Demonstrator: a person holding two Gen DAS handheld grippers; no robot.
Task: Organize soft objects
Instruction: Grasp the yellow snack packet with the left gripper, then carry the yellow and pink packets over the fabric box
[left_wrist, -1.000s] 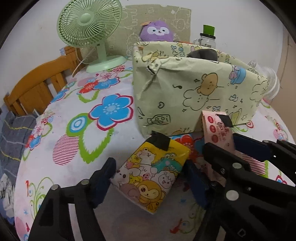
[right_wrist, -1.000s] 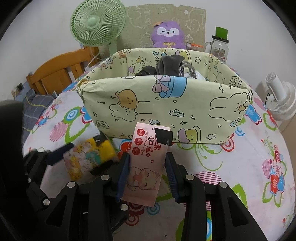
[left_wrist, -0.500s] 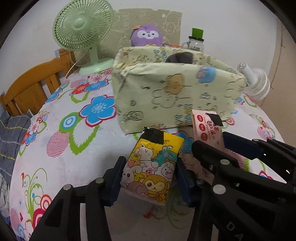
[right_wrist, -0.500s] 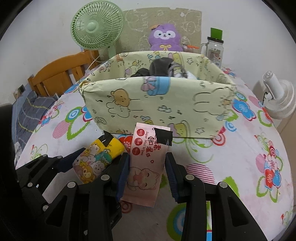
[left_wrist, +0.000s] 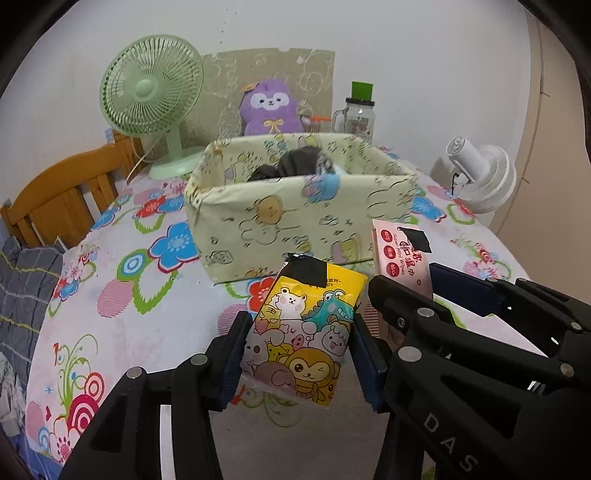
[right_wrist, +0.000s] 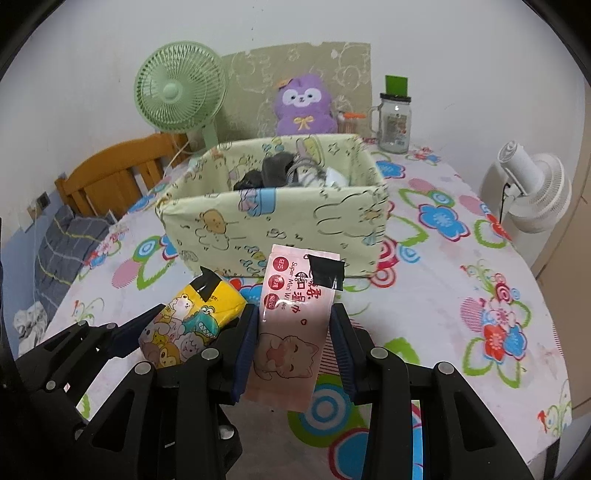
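Your left claw (left_wrist: 297, 354) clamped on the yellow cartoon tissue pack (left_wrist: 303, 334), your right claw (right_wrist: 293, 349) clamped on the pink wet-wipes pack (right_wrist: 291, 332), both held above the desk (right_wrist: 461, 295) before the fabric storage box (right_wrist: 273, 221), clothes (right_wrist: 280, 173) inside it.

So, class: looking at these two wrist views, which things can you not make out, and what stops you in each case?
- Box contents: dark bundle shows only above the front wall in both views; whatever lies lower is hidden.
- Pink wipes pack: in the left view its lower part is behind the right claw.
- Jar label: too small to read.
- Yellow tissue pack: black tape covers its top print.
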